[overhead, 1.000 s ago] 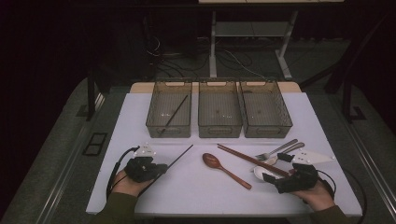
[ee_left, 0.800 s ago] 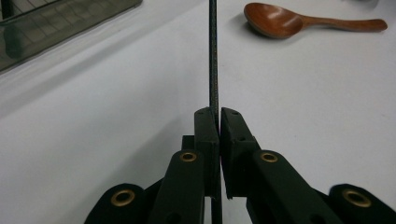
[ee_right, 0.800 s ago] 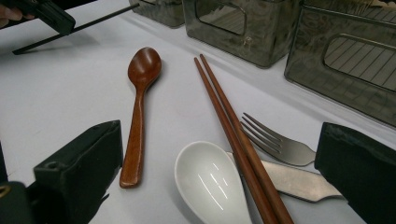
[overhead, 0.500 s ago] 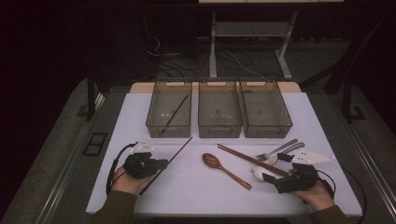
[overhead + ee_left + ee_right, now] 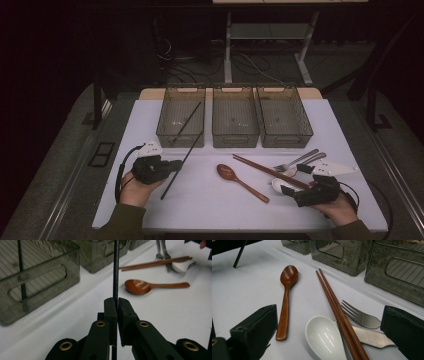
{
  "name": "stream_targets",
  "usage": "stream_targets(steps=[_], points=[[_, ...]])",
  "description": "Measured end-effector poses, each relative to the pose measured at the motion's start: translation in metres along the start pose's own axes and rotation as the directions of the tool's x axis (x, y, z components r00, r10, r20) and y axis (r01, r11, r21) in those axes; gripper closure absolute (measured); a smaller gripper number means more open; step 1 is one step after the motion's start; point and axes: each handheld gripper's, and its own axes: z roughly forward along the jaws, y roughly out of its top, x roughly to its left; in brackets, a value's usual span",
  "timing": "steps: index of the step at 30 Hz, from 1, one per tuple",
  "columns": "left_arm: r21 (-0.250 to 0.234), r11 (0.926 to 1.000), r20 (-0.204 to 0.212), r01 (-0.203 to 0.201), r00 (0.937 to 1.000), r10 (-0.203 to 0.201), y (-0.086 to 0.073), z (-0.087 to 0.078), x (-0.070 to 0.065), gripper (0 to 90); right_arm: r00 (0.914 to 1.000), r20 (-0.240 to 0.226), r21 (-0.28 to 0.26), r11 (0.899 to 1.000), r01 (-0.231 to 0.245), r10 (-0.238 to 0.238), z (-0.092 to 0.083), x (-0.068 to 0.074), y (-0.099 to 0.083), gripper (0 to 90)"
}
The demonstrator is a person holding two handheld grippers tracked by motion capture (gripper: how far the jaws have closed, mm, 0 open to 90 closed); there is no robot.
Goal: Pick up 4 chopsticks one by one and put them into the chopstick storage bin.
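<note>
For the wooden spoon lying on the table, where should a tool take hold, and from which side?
Likely mid-handle of the wooden spoon, from above, jaws across its width: the handle is thin and straight and lies flat with bare table on both sides, while the bowl is wider and rounded.

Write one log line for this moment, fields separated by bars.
left tool: shut on thin black chopstick | right tool: open, above white ceramic spoon | leftmost grey bin: one black chopstick inside

We see a white tabletop [image 5: 330,125] in a dark room, lit from above. Beyond its far edge stands a pale metal frame [image 5: 270,35] on a grey floor [image 5: 350,65], with loose cables [image 5: 200,65] trailing near the frame's left leg.
</note>
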Motion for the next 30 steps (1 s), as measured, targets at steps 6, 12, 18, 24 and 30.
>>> stream_targets(steps=[6, 12, 18, 24, 30], points=[[-0.017, 0.9999, 0.004, 0.002, 1.0, -0.002, 0.005, 0.002, 0.004, 85.8, 1.0, 0.003, 0.001, 1.0, -0.004, 0.004, 0.0, -0.001, 0.0, 1.4], [-0.04, 0.9992, -0.006, 0.008, 0.9999, -0.009, 0.01, 0.002, 0.012, 85.8, 1.0, 0.003, 0.001, 1.0, -0.004, 0.004, 0.0, -0.001, 0.0, 1.4], [-0.075, 0.9971, -0.009, 0.007, 0.9999, -0.008, 0.021, 0.005, 0.019, 85.8, 1.0, 0.004, 0.0, 1.0, -0.006, 0.006, 0.0, -0.001, 0.0, 1.4], [-0.106, 0.9943, -0.009, 0.018, 0.9998, -0.019, 0.03, 0.009, 0.026, 85.8, 0.9999, 0.007, -0.001, 1.0, -0.008, 0.008, 0.0, -0.001, 0.0, 1.4], [-0.119, 0.9927, -0.005, 0.024, 0.9997, -0.025, 0.036, 0.017, 0.032, 85.8, 0.9999, 0.007, 0.0, 1.0, -0.007, 0.007, 0.0, -0.002, -0.001, 1.4]])
